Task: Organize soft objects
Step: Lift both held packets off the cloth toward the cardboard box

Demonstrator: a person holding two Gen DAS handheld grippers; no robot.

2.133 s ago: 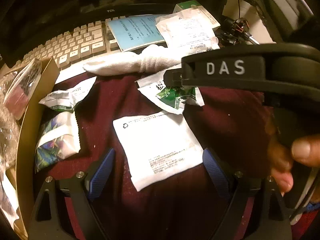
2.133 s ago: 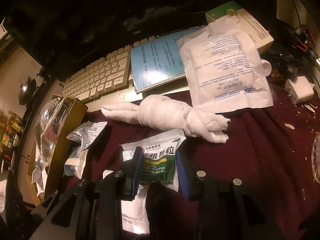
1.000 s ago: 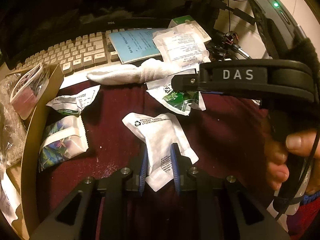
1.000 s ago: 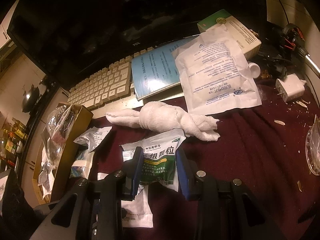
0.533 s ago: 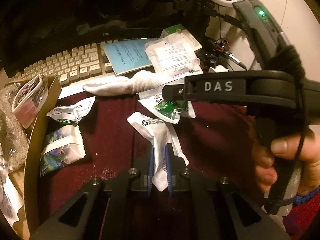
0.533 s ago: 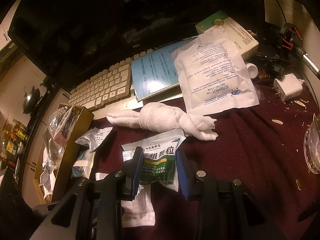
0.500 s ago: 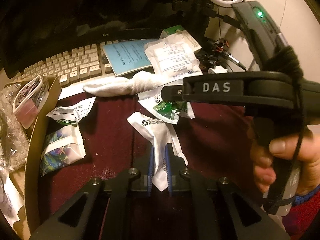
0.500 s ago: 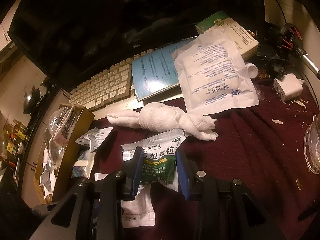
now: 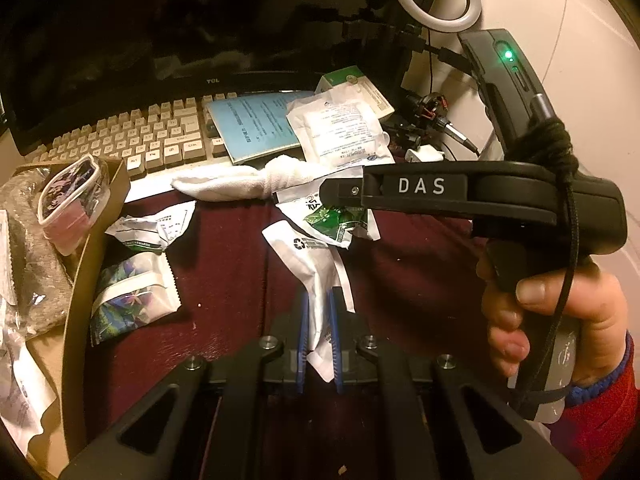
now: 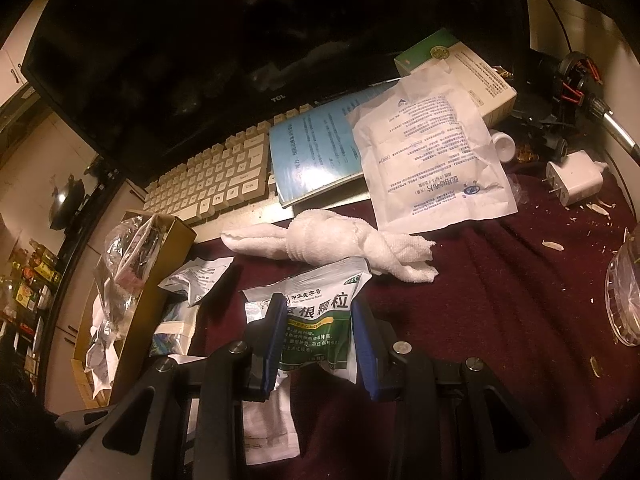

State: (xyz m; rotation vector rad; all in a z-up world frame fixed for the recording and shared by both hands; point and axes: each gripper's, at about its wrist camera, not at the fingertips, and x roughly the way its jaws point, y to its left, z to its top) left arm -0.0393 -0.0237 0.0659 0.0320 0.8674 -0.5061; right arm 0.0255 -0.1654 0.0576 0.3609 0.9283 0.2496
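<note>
Left gripper (image 9: pixel 319 320) jaws pinch the white packet (image 9: pixel 310 256); we see the cardboard box (image 9: pixel 76 280) at frame left. Right gripper (image 10: pixel 318 328) jaws clamp the green packet (image 10: pixel 316 320).

Hidden and cut-off parts

Black right hand-held gripper (image 9: pixel 344 192) covers the green-and-white foil sachet's (image 9: pixel 334 222) top — open brown cardboard box (image 9: pixel 76 280) runs off-frame.

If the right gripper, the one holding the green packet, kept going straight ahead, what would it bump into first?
Probably the rolled white towel. The right gripper points past its green packet toward the towel, which lies just beyond it on the red cloth. Depth is hard to judge here.
</note>
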